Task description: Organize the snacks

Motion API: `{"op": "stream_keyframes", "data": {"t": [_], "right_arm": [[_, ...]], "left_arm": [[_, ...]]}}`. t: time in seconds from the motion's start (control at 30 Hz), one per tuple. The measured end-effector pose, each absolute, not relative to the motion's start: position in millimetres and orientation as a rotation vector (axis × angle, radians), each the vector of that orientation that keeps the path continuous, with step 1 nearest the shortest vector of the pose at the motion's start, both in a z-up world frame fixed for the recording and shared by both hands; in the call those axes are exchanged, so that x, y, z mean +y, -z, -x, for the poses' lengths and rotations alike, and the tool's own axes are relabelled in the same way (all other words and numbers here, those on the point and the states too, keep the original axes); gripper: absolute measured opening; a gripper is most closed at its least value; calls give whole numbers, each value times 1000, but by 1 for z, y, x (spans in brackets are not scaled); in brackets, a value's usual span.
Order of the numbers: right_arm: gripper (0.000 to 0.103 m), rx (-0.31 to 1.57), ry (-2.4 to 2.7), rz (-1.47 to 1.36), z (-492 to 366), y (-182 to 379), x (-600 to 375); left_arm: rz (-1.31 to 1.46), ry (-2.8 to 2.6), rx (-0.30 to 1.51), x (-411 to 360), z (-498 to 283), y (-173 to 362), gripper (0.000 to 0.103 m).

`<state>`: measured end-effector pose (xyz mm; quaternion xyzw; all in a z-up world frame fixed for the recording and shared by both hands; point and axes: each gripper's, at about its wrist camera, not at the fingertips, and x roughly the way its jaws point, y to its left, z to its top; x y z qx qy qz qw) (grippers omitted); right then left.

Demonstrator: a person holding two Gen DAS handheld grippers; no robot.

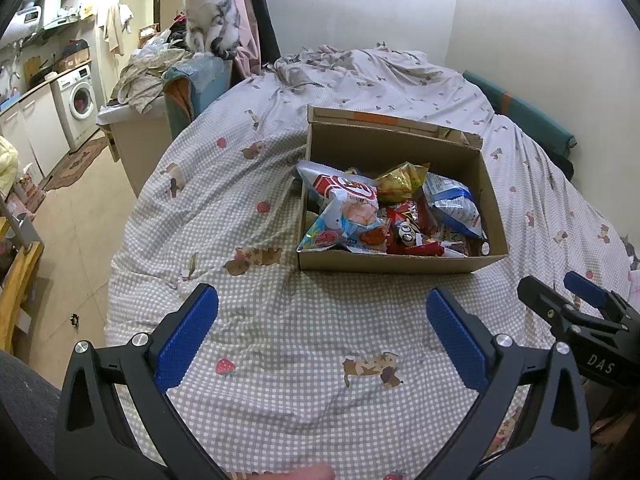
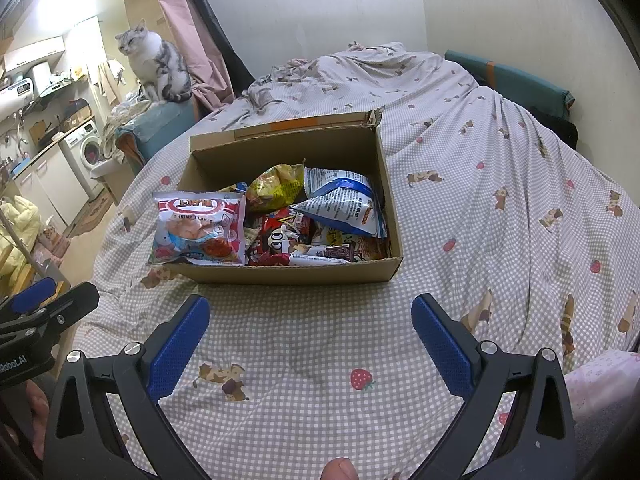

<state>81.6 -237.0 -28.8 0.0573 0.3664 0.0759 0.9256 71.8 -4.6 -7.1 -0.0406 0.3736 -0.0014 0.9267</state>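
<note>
An open cardboard box [image 1: 392, 264] [image 2: 288, 274] sits on a checked bed sheet, filled with several snack bags. A red-and-white shrimp flakes bag [image 1: 344, 212] [image 2: 200, 228] lies on top at the box's left, overhanging its left wall. A yellow bag [image 1: 402, 182] [image 2: 276, 186], a blue-and-white bag [image 1: 452, 204] [image 2: 344, 200] and a red bag [image 1: 408, 228] [image 2: 280, 236] lie behind and beside it. My left gripper [image 1: 322, 306] and my right gripper [image 2: 310, 310] both hover open over the sheet just in front of the box, nothing between the fingers. In the left wrist view the right gripper [image 1: 560, 288] shows at the right edge.
The bed sheet [image 1: 280, 340] spreads around the box, rumpled at the back. A cat [image 1: 208, 8] [image 2: 154, 66] sits on a pile at the back left. A washing machine [image 1: 78, 98] and floor lie left of the bed. A wall runs along the right.
</note>
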Motion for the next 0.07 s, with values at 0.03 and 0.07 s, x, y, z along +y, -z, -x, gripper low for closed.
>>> {"op": "stream_keyframes", "data": {"t": [0.03, 0.07], "right_arm": [[103, 749, -156, -119, -81, 29, -237], [103, 748, -156, -120, -81, 29, -237]], "left_arm": [[83, 3, 768, -5, -72, 8, 103], [82, 4, 771, -6, -72, 9, 103]]}}
